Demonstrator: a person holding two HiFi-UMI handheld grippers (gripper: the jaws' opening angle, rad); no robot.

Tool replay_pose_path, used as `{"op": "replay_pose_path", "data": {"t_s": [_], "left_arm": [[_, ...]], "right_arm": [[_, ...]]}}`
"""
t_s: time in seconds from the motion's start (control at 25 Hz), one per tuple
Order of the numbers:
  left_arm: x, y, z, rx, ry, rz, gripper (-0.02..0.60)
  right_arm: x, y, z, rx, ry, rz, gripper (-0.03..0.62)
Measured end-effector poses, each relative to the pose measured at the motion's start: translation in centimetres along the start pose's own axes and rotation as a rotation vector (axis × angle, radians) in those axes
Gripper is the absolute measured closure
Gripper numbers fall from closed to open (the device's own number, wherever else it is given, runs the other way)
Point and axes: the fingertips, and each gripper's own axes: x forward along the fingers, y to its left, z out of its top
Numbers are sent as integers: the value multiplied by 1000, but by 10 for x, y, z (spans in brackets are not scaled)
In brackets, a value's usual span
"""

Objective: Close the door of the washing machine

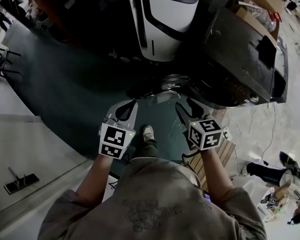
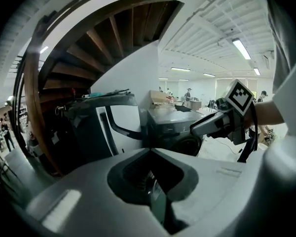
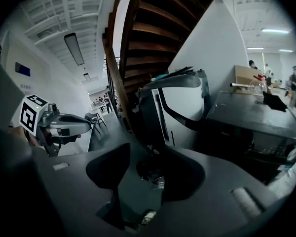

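Observation:
The dark washing machine (image 1: 240, 59) stands at the upper right in the head view. Its round glass door (image 1: 165, 90) hangs open off the front, toward the left. Both grippers are held side by side just below that door and touch nothing. My left gripper (image 1: 129, 105) looks shut, its tips meeting with nothing between them. My right gripper (image 1: 186, 105) stands slightly open and empty, nearest the door's rim. In the left gripper view the washing machine (image 2: 175, 125) lies ahead, with the right gripper (image 2: 214, 125) to its right. From the right gripper view I see the washing machine (image 3: 251, 122) and the left gripper (image 3: 56, 122).
A white and dark appliance (image 1: 160, 24) stands left of the washer, under a wooden staircase (image 2: 113, 33). Cardboard boxes (image 1: 262, 1) sit behind the washer. Cables (image 1: 255, 129) and a wooden pallet (image 1: 221, 156) lie at the right. A dark floor mat (image 1: 65, 84) spreads left. My shoe (image 1: 148, 132) is below the door.

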Motion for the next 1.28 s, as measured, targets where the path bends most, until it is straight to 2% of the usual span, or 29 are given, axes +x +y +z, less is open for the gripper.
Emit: {"op": "replay_pose_path", "data": {"t_s": [0.16, 0.28, 0.4, 0.76, 1.28], "left_arm": [[27, 24, -20, -20, 56, -46, 581], [43, 36, -30, -30, 84, -69, 581], [57, 48, -39, -40, 111, -63, 581], [102, 69, -59, -83, 182, -59, 581], [140, 81, -83, -160, 235, -22, 581]], "right_arm": [[50, -15, -12, 126, 60, -12, 372], [75, -24, -21, 288, 90, 7, 372], [95, -33, -27, 438, 102, 20, 372], [145, -70, -47, 725, 164, -36, 370], [189, -112, -85, 997, 240, -148, 361]]}}
